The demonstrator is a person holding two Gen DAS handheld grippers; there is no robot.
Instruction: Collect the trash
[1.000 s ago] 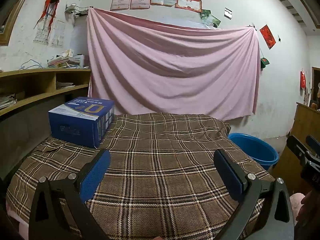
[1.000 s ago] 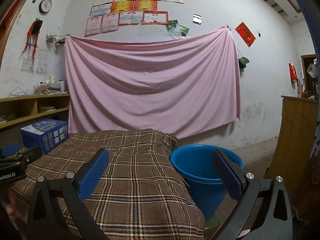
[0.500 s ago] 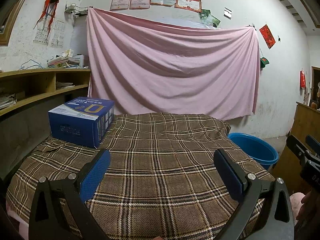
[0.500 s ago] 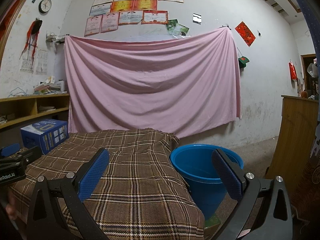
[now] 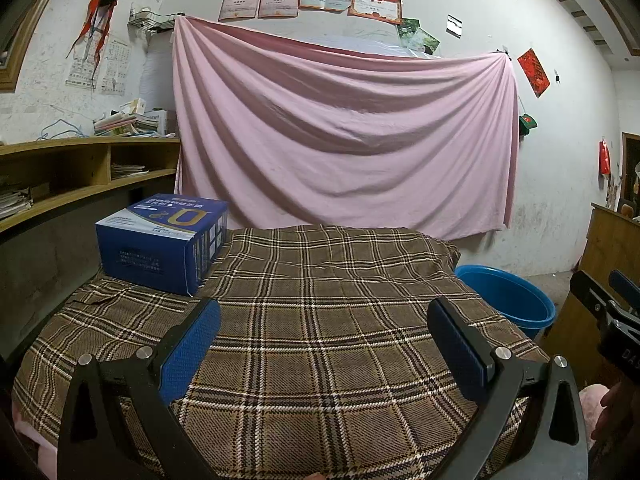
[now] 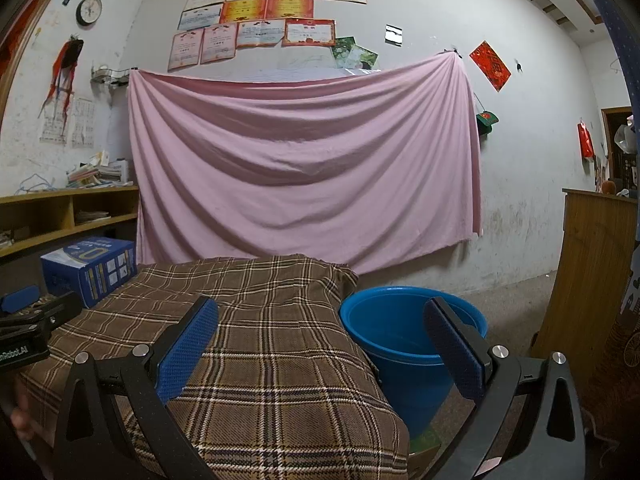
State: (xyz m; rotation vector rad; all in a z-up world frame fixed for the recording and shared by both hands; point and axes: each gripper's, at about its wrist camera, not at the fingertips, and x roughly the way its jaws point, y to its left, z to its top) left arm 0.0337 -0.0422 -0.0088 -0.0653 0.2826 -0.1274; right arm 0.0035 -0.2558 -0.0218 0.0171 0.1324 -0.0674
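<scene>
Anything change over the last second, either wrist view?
No visible change. Left gripper and right gripper hang open and empty over the plaid-covered table; the blue box sits at its far left corner, the blue bucket beside it.

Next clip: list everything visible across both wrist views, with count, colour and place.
Box: one, blue, far left corner of the table.
Plaid cloth: one, brown, covering the table.
Bucket: one, blue, on the floor right of the table.
Sheet: one, pink, hung on the back wall.
Certificates: several, above the sheet.
Clock: one, upper left wall.
Shelf: one, wooden, left wall, holding papers.
Left gripper: open, empty, over the cloth.
Right gripper: open, empty, near the table's right edge.
</scene>
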